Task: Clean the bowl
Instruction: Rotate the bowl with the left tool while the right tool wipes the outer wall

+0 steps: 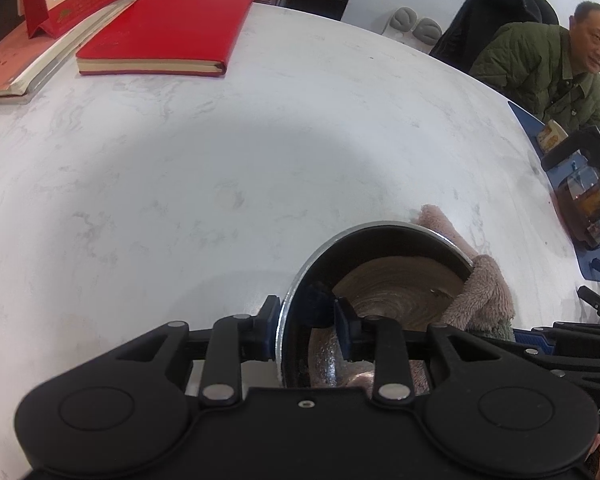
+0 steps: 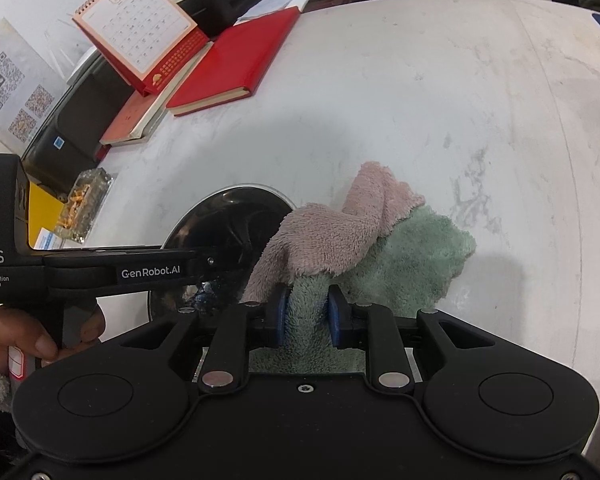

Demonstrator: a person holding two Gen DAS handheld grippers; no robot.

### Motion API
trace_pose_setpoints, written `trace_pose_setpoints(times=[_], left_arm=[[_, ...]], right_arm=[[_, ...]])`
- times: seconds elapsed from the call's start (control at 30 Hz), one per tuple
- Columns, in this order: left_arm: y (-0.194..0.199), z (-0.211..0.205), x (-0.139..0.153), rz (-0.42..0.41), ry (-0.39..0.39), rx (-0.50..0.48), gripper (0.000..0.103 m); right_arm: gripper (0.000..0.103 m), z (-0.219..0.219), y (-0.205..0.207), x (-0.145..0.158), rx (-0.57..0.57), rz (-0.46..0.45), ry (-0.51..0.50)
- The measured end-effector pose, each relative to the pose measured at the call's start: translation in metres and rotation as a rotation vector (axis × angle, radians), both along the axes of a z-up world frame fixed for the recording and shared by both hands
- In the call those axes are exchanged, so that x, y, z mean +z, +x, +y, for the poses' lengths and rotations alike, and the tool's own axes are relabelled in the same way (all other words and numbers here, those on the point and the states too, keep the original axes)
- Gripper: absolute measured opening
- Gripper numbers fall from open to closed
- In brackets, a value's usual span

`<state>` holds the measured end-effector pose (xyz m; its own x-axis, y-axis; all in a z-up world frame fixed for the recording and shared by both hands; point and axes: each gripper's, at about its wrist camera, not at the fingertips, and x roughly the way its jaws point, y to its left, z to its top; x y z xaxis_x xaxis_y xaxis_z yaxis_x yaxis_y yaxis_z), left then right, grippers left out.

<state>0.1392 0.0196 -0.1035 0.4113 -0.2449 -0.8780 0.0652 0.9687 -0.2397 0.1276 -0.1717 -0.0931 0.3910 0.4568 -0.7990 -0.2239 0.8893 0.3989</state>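
Left gripper [image 1: 308, 326] is clamped on the rim of the steel bowl [image 1: 384, 276], one finger inside and one outside, tipping it up on the white table [image 1: 220, 168]. Right gripper [image 2: 307, 322] is pinched tight on the pink-and-green cloth [image 2: 340, 236], which pokes into the bowl's mouth.

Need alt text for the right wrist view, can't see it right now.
The right gripper pinches a fluffy pink-and-green cloth draped over the rim of a shiny metal bowl on the white marble table. The left gripper grips the bowl's near edge.
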Motion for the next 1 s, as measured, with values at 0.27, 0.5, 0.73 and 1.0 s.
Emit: trace_pose_setpoints(times=[0.27,0.5,0.73,1.0], left_arm=[[-0.013,0.005,0.0,0.03,-0.027,0.014,0.023],[-0.015,0.008,0.008,0.011,-0.029,-0.01,0.023],[0.009,0.002,0.011,-0.017,0.002,-0.092,0.023],[0.014,0.001,0.005,-0.007,-0.001,-0.13,0.021]], right_arm=[[0.015,0.005,0.007,0.005,0.036,-0.032,-0.051],[0.014,0.012,0.011,0.008,0.084,-0.061,-0.108],[0.014,0.015,0.012,0.01,0.102,-0.067,-0.124],[0.014,0.02,0.016,0.01,0.131,-0.081,-0.147]])
